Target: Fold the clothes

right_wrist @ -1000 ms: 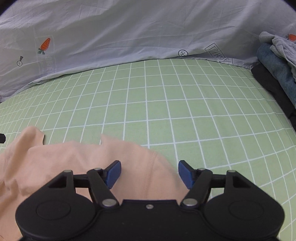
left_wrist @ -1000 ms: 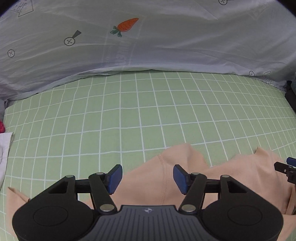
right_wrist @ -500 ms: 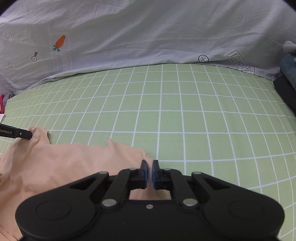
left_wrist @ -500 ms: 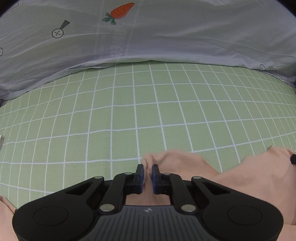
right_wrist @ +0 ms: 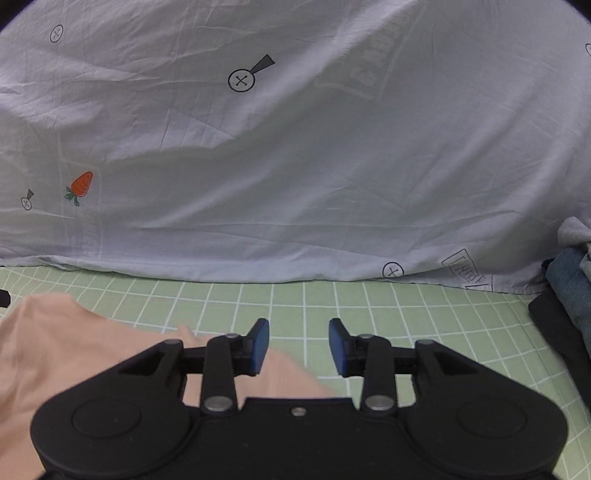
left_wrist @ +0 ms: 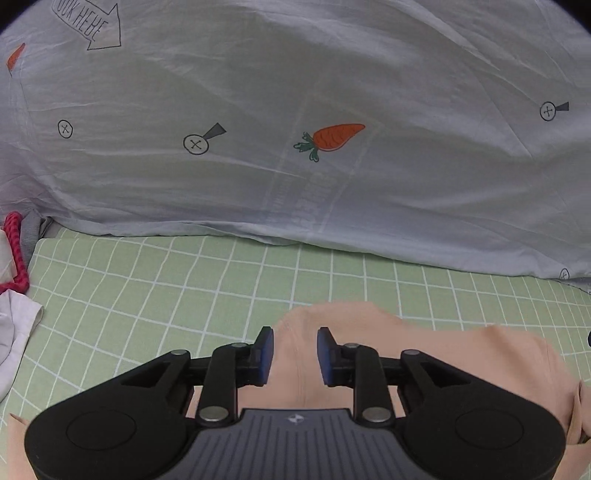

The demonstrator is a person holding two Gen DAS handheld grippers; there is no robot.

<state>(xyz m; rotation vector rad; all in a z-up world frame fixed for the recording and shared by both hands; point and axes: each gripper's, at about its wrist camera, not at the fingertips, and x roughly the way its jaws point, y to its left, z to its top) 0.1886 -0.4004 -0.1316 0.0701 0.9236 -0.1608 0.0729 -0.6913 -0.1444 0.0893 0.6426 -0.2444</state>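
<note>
Both tongs, left (left_wrist: 295, 356) and right (right_wrist: 299, 345), opening, nothing pinched, over peach garment (left_wrist: 480, 354); "LOOK HERE" arrow (left_wrist: 88, 26) on grey sheet (left_wrist: 406, 184)

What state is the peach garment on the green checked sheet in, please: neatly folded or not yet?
Not yet neatly folded: the peach garment lies rumpled on the green checked sheet, its far edge wavy and uneven in both views.

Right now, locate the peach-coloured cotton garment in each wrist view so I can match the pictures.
Left wrist: peach-coloured cotton garment lies bottom centre and right, on the green checked sheet.
Right wrist: it lies bottom left.
Shared landmark: the orange carrot print on the grey quilt.
</note>
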